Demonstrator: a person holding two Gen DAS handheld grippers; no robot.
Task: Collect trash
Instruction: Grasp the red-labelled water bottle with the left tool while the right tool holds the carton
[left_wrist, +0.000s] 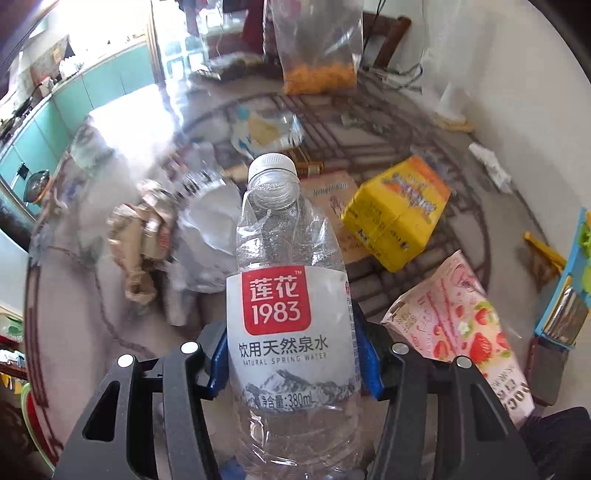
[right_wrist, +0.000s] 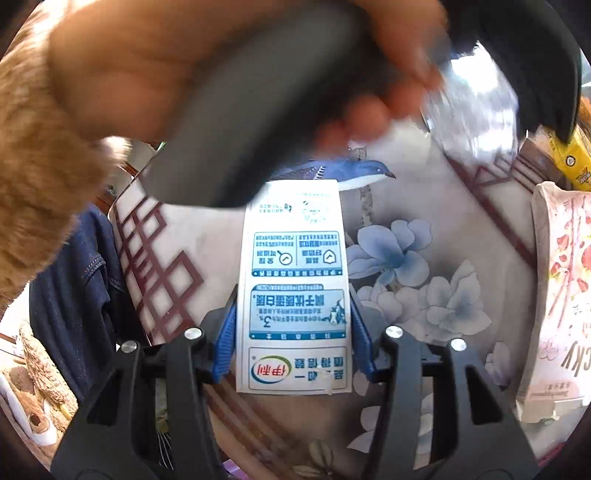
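Observation:
My left gripper (left_wrist: 293, 354) is shut on a clear plastic water bottle (left_wrist: 291, 295) with a white cap and a red "1983" label, held above the table. My right gripper (right_wrist: 293, 339) is shut on a white and blue milk carton (right_wrist: 293, 288), held over the flowered tablecloth (right_wrist: 424, 277). The person's other hand and the dark handle of the left gripper (right_wrist: 258, 110) fill the top of the right wrist view, with the bottle's blurred body (right_wrist: 469, 110) beside them.
On the table lie a yellow drink carton (left_wrist: 397, 210), a pink strawberry snack box (left_wrist: 465, 325), also in the right wrist view (right_wrist: 561, 295), crumpled brown paper (left_wrist: 140, 236), white paper (left_wrist: 210, 221), a flat brown box (left_wrist: 332, 206) and a clear bag with orange bits (left_wrist: 317, 48).

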